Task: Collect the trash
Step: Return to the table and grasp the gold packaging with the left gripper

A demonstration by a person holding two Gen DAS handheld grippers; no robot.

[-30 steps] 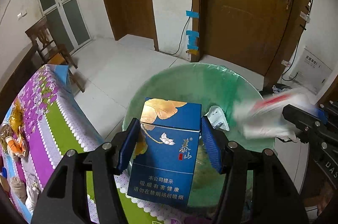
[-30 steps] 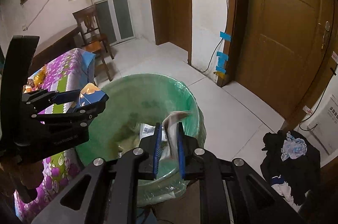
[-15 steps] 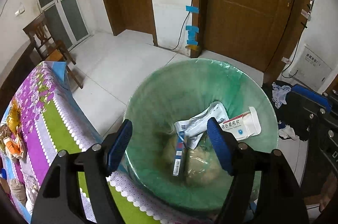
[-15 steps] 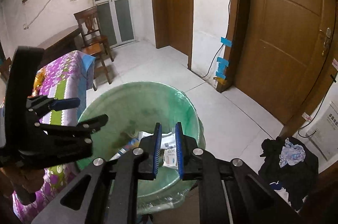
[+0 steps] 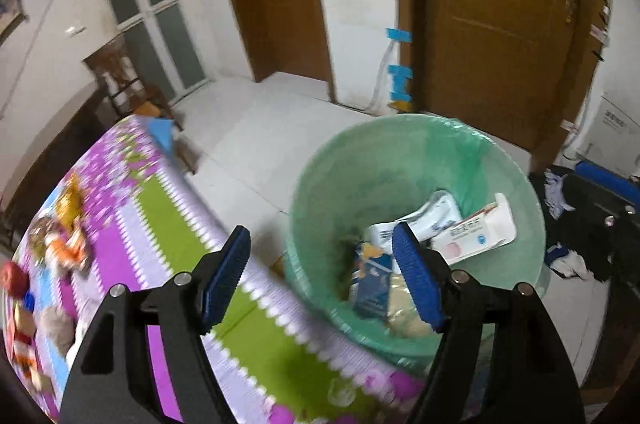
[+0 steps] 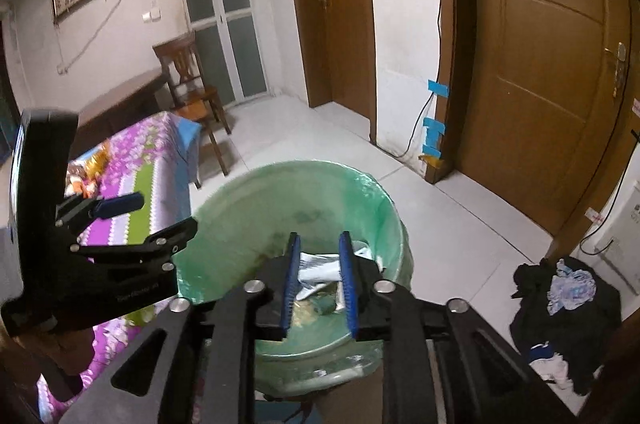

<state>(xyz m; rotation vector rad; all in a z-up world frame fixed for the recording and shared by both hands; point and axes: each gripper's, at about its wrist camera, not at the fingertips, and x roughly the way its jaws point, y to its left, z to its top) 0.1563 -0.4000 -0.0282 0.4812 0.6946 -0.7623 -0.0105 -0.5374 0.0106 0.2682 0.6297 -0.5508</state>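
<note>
Now both grippers hover over the green-lined bin (image 5: pixel 320 184). Left gripper (image 5: pixel 320 280) spread wide, empty; right gripper (image 6: pixel 319 286) just parting, jaws empty. Blue carton (image 5: pixel 370 288) lies inside.

You've got nothing legible here. The white packet (image 5: pixel 474 234) at three o'clock in the bin (image 5: pixel 320 184) carries red and blue print, too blurred to read, as is the blue box (image 5: pixel 372 284) below it.

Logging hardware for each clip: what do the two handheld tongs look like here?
Both match: matte black angular frames with cut-out slots and round silver bolt heads, each finger ending in a ribbed blue pad. The left tongs show this close up; the right tongs look the same. Small pale lettering, unreadable, marks the left frame's side in the right wrist view. No cables or sleeves visible.
</note>
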